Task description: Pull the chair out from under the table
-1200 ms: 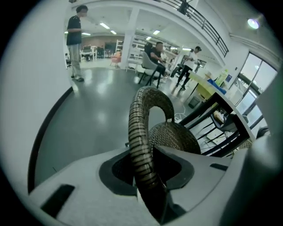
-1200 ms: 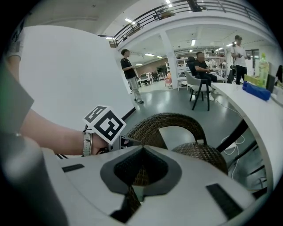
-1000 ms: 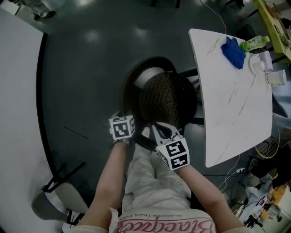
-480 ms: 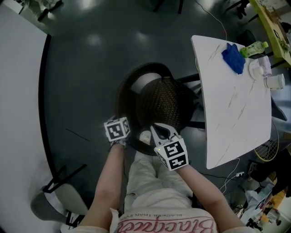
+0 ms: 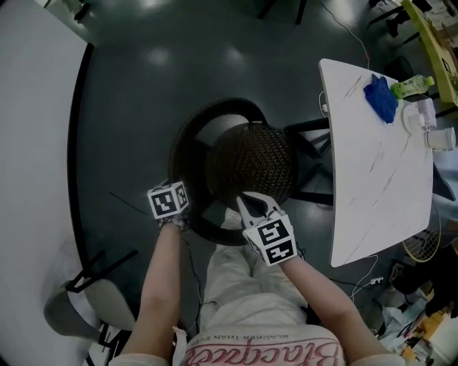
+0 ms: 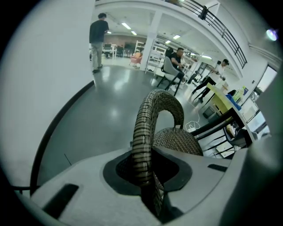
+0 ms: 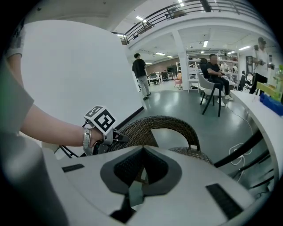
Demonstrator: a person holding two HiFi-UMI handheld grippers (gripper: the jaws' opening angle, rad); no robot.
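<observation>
Grey floor (image 5: 129,86), white counter (image 5: 379,179) off to the right of your jaws. The chair (image 5: 250,161) sits just ahead of both grippers, seat clear of the counter edge. Your left gripper (image 6: 148,176) jaws have just been closing and now clamp the woven back rim (image 6: 143,132). Your right gripper (image 7: 135,176) jaws are nearly together, pinching the same rim.

It was a large open office or lab hall. A polished grey floor (image 6: 110,101) ran between white pillars (image 6: 152,37) under strip lights (image 6: 128,26) and a railed mezzanine (image 7: 177,11). Shelving racks (image 7: 193,62) stood at the back, people (image 7: 214,70) sat and stood about, and a cable (image 6: 190,124) trailed near a table (image 5: 372,186).
</observation>
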